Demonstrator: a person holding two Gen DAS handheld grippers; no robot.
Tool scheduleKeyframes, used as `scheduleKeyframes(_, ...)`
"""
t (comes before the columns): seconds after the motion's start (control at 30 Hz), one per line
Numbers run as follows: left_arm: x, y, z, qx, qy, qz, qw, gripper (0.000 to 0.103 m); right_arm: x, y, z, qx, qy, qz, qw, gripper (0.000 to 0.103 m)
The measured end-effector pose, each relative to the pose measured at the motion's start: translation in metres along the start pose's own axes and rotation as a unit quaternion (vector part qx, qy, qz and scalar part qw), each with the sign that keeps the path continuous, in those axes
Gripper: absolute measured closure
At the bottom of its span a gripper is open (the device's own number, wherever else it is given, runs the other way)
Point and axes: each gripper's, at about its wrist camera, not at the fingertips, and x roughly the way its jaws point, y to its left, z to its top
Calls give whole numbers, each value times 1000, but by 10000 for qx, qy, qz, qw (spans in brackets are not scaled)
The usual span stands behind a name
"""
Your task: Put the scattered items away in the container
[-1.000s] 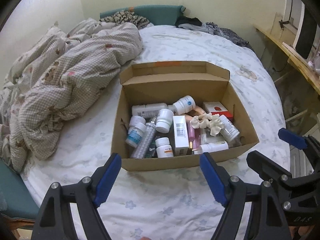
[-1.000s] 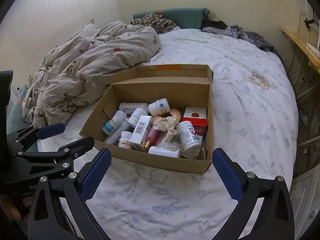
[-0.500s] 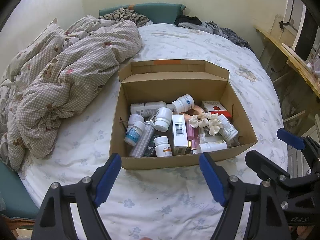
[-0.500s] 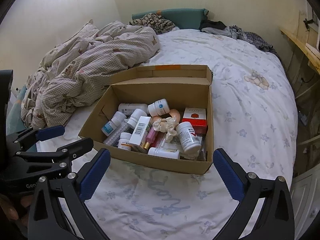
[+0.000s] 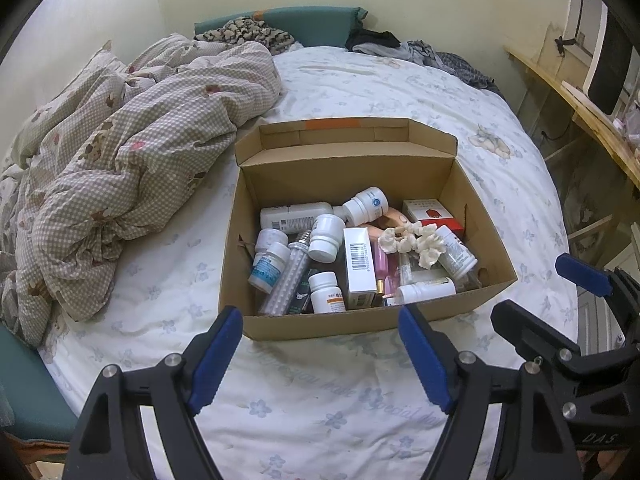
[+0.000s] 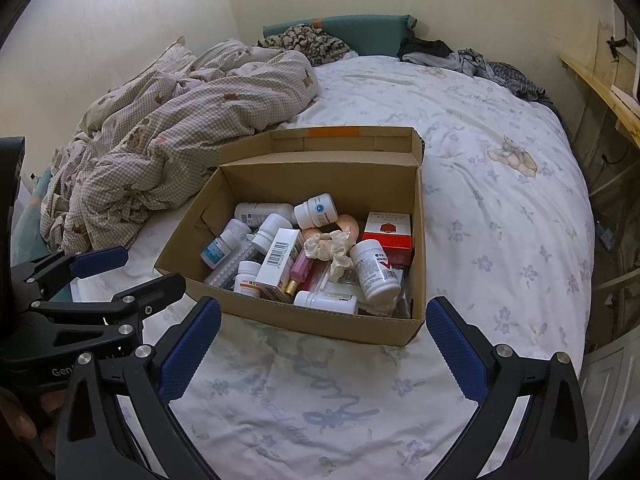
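Observation:
An open cardboard box (image 5: 360, 322) (image 6: 320, 180) sits in the middle of the bed. Inside lie several white pill bottles (image 5: 366, 204) (image 6: 374, 268), a white carton with a barcode (image 5: 358, 264) (image 6: 280, 256), a red and white carton (image 5: 430, 212) (image 6: 388, 232) and a crumpled cream piece (image 5: 412, 240) (image 6: 330, 246). My left gripper (image 5: 320, 344) (image 6: 140, 270) hovers over the sheet just in front of the box, open, nothing between its blue pads. My right gripper (image 6: 324, 320) (image 5: 536, 292) is beside it on the right, also open with nothing in it.
A rumpled checked quilt (image 5: 132, 168) (image 6: 180, 120) is heaped left of the box. Dark clothes (image 5: 400, 46) lie at the head of the bed by a teal headboard (image 6: 360, 28). A wooden shelf (image 5: 580, 108) runs along the right wall. The flowered sheet (image 6: 500, 220) spreads right of the box.

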Motion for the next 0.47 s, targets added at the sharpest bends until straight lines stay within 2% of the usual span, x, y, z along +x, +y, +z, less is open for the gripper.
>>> scheduleKeyframes(0.47, -3, 0, 0, 60, -107, -24, 9999, 23, 0, 3, 0, -100, -29, -17, 9999, 1)
